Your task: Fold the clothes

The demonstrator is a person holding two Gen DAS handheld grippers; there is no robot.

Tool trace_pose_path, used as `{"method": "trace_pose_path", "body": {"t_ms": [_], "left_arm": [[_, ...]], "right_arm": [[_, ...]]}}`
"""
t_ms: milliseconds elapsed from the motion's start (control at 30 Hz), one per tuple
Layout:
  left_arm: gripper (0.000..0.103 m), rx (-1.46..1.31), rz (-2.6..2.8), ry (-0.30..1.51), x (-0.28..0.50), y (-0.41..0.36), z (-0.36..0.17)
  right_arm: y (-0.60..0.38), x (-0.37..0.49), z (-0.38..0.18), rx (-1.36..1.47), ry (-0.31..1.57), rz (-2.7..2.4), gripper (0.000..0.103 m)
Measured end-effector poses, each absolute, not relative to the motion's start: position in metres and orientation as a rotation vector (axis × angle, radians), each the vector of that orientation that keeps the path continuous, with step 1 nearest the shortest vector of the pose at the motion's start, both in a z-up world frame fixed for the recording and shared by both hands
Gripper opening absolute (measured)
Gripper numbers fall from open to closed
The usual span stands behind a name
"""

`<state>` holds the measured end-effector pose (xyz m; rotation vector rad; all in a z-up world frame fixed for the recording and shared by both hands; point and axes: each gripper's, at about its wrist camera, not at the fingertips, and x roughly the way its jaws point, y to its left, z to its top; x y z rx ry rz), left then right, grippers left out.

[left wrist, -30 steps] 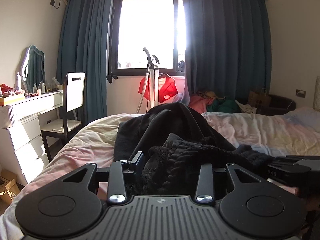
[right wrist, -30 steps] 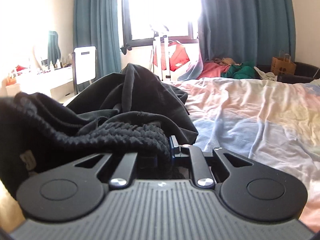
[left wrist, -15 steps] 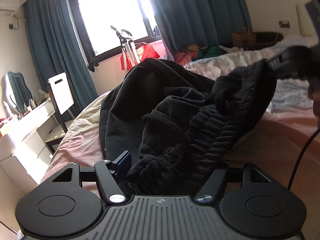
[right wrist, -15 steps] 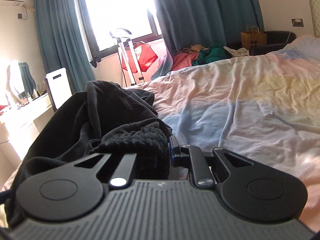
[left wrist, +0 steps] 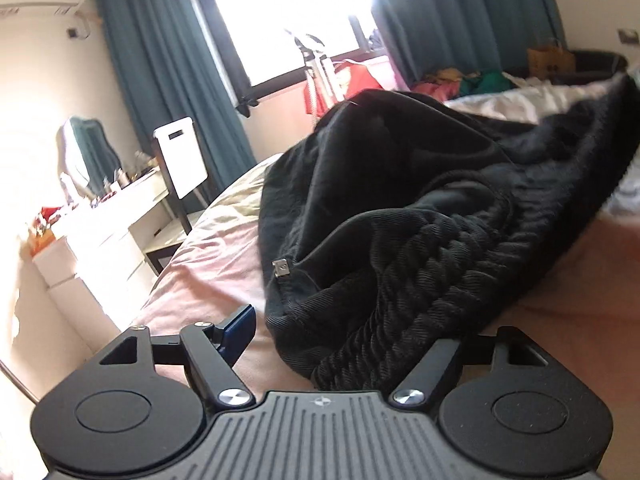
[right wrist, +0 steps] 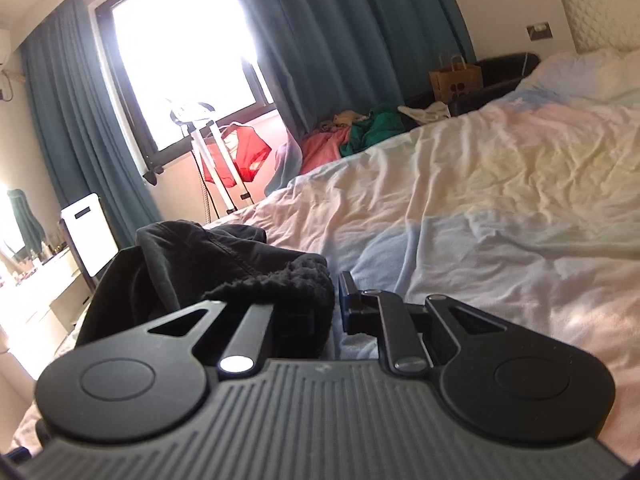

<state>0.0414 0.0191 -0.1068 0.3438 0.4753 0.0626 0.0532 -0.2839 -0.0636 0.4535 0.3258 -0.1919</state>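
Observation:
A black garment [left wrist: 400, 200] with a thick ribbed waistband lies bunched on the pastel bed sheet [left wrist: 208, 280]. My left gripper [left wrist: 360, 332] sits low at the waistband's near end, and its jaws are opening. The ribbed cloth lies between them, and the blue left pad [left wrist: 240, 326] stands clear of it. In the right wrist view my right gripper [right wrist: 334, 304] is shut on a ribbed edge of the black garment [right wrist: 208, 256]. The cloth covers its left finger. The garment trails off to the left over the bed [right wrist: 480, 200].
A white dresser [left wrist: 100, 232] with clutter and a white chair [left wrist: 182, 160] stand left of the bed. Beyond the bed are a garment steamer stand [right wrist: 212, 152], a pile of coloured clothes [right wrist: 360, 132] and a paper bag [right wrist: 456, 78].
My left jaws have spread and released the waistband, which now rests on the bed; that gripper sank and rolled. My right gripper carried its edge of the garment to the right.

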Motion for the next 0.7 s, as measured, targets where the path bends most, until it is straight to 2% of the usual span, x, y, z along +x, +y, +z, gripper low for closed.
{"method": "trace_pose_path", "body": {"t_ms": [133,367,467,700], "left_arm": [[0.079,0.317,0.135,0.353,0.038,0.029,-0.085],[0.078,0.071,0.205,0.359,0.051,0.078,-0.053],[0.078,0.021,0.239,0.314,0.048,0.099,-0.039],[0.078,0.014,0.246,0.133,0.036,0.122,-0.003]], "right_arm": [[-0.277,0.065,-0.077,0.398,0.45,-0.189,0.016],[-0.264,0.081,-0.107,0.382,0.636,-0.103,0.018],[-0.256,0.074,-0.1,0.36,0.578,-0.065,0.02],[-0.235,0.034,-0.052,0.272,0.249,-0.026,0.022]]}}
